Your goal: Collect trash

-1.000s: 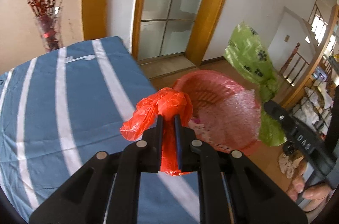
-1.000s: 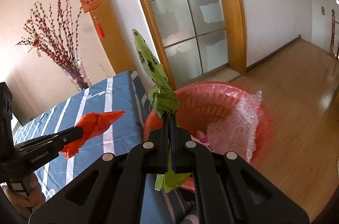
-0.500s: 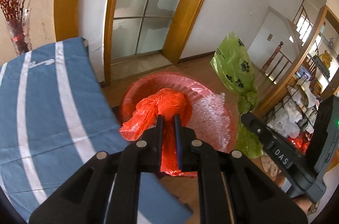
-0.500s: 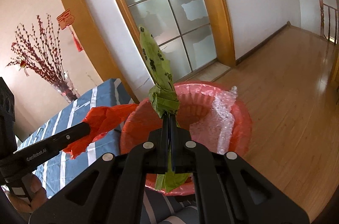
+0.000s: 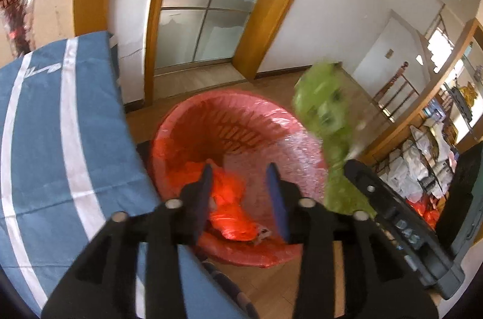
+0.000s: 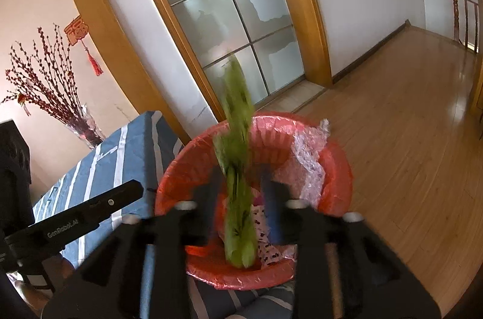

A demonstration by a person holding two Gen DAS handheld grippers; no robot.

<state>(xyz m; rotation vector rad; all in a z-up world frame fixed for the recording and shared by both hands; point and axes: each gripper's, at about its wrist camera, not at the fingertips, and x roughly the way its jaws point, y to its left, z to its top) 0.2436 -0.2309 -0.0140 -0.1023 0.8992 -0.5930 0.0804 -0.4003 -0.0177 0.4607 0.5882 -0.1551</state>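
Lying crumpled inside the round red basket [image 5: 193, 138], the orange plastic bag [image 5: 232, 207] sits beneath the left hand-held gripper [image 5: 240, 172], its fingers spread apart. The right hand-held gripper [image 6: 241, 183] also gapes, a blurred green bag [image 6: 238, 156] between its fingers, above the basket's bubble wrap [image 6: 308, 156].

I see a bench [image 6: 132, 144] under a blue cloth with white stripes, a vase of red-berried branches [image 6: 48, 95] at its far end, a red knot ornament [image 6: 80, 38] on the wall, a frosted-glass sliding door [image 6: 223, 17] in a wooden frame, and wooden flooring [image 6: 407, 138].
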